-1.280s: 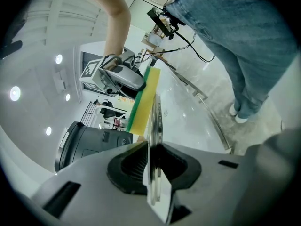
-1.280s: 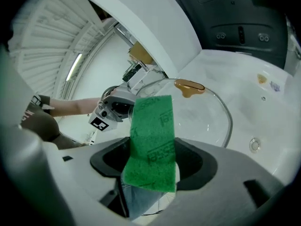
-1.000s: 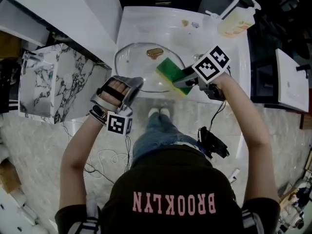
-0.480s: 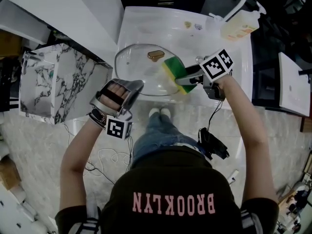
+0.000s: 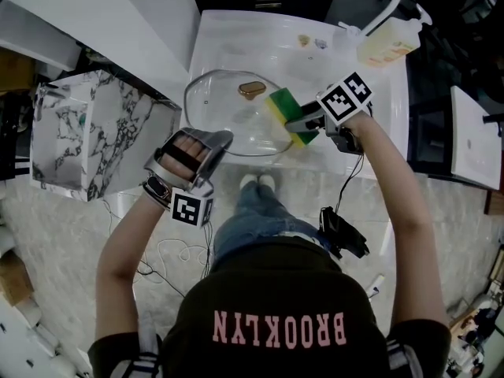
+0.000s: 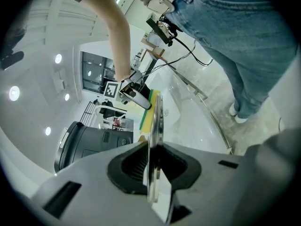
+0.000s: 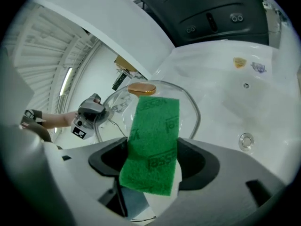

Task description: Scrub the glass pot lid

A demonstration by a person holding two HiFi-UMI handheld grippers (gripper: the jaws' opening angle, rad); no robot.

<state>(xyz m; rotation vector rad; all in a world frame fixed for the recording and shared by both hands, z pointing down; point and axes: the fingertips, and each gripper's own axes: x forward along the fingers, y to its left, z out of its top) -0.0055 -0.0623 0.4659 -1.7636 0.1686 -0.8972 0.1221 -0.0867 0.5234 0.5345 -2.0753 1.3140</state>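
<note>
As the person's dark sweatshirt (image 5: pixel 276 313) fills the foreground of the head view, 2 bare forearms are extended forward from it, each ending in 1 gripper. The left gripper (image 5: pixel 219 138) is closed on the near-left rim of the glass pot lid (image 5: pixel 228 120); in the left gripper view the metal-edged rim is seen edge-on, clamped between the 2 dark pads. The right gripper (image 5: pixel 303 121) is closed on a sponge (image 5: pixel 285 115), whose green scouring face is shown between the jaws in the right gripper view and whose yellow layer is visible from the head view. The sponge is laid against the lid at its right side, close to the rim. The lid is held over a white basin (image 5: pixel 236 38), its brown knob (image 5: pixel 251 89) directed away from the person; whether the lid touches the basin cannot be told. To the left of the basin a marble-patterned box (image 5: pixel 87 132) is placed on the floor. Farther back, a round drain (image 7: pixel 245 140) is set in the basin floor, as shown in the right gripper view. At the far right corner of the basin a pale bottle (image 5: pixel 383 42) is stood, well apart from the lid.
</note>
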